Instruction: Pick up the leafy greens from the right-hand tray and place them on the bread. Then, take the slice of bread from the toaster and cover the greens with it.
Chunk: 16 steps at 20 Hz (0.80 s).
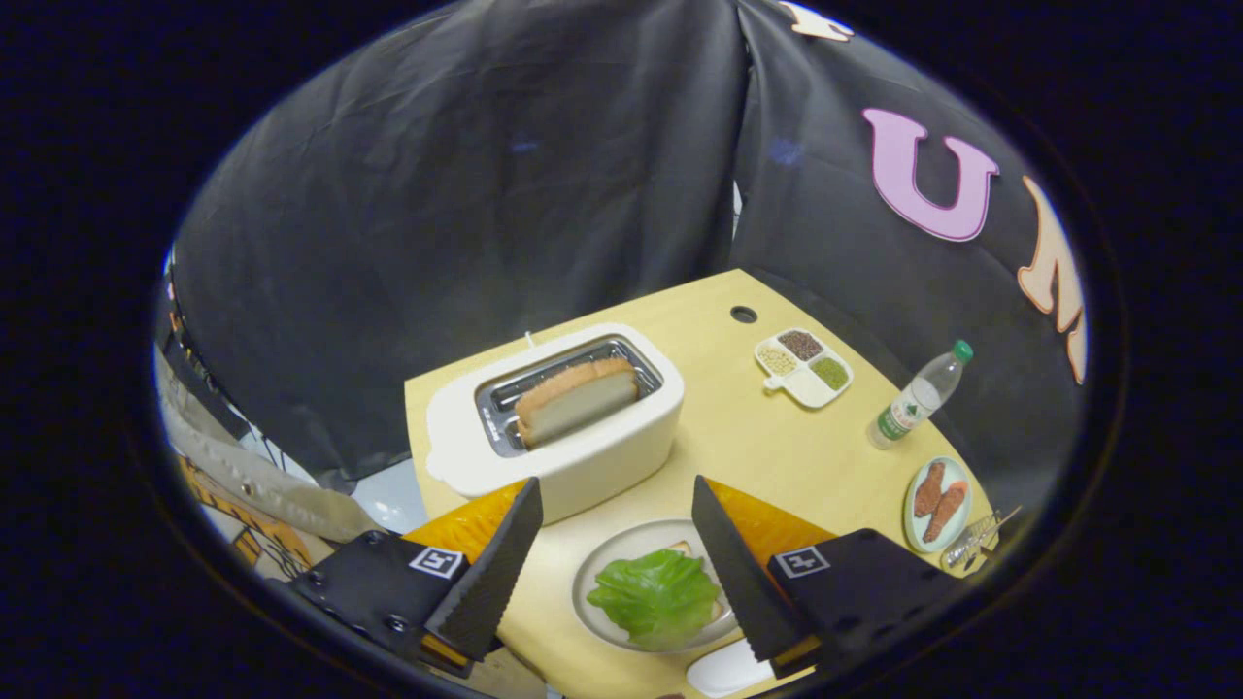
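Gripper [617, 510] spread wide and released low in frame, crinkled leafy greens [657, 595] on round plate [592, 573] between its 2 ridged fingers, bread slice [577, 399] upright in glossy rounded toaster [554, 427] at centre.

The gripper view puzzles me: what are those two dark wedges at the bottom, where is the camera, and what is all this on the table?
The camera rides on a hand-held gripper and looks forward along its two fingers; those are the wedges. They stand open and hold nothing. Between them lies a plate with leafy greens on top of a slice of bread, whose corner just peeks out. Just beyond the fingers stands a toaster with another bread slice sticking up from its slot. Farther off on the wooden table are a divided dish of grains, a water bottle and a small plate with two brown pieces of food.
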{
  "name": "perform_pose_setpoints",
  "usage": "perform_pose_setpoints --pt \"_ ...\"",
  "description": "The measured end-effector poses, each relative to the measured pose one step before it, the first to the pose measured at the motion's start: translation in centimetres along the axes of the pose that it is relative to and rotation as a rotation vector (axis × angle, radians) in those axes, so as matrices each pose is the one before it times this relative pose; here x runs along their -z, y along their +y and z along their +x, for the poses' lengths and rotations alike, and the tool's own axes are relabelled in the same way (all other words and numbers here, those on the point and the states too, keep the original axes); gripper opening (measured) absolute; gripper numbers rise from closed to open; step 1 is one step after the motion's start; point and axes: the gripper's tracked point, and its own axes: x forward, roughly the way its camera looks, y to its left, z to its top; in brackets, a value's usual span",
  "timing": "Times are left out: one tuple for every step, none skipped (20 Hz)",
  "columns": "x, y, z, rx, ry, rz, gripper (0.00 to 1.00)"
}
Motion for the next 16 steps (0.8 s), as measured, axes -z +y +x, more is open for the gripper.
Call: perform_pose_setpoints --pt "-0.498 0.601 0.14 -0.01168 -0.00352 0.01236 1.0" --pt "-0.452 0.416 0.18 -0.01311 -0.00364 0.01406 1.0" --pt "-0.371 0.37 0.243 -0.01097 -0.0035 0.01375 1.0" --pt "-0.542 0.282 0.28 -0.00603 -0.00464 0.01465 1.0" --pt "-0.432 0.296 0.27 -0.0118 -0.00538 0.01803 0.99" --pt "-0.587 0.404 0.314 -0.01154 -0.00532 0.01829 0.99" --pt "-0.425 0.166 0.275 -0.00367 -0.00526 0.01613 0.99" --pt "-0.388 0.068 0.382 -0.00194 -0.00124 0.01817 0.98" --pt "-0.029 0.142 0.478 -0.00684 0.00726 0.01774 0.98" --pt "0.011 0.009 0.502 -0.00305 0.01293 0.01694 0.98" --pt "0.048 0.081 0.356 -0.0038 0.00791 0.0147 0.98" --pt "-0.126 0.142 0.477 -0.00957 0.00501 0.01654 0.98" --pt "-0.162 0.356 0.486 -0.01136 -0.00083 0.01647 0.98" --pt "-0.224 0.267 0.388 -0.00779 0.00011 0.01176 0.98" --pt "-0.074 0.064 0.285 -0.00115 0.00305 0.00792 0.98" --pt "-0.024 -0.109 0.417 0.00303 0.00638 0.00291 0.98"
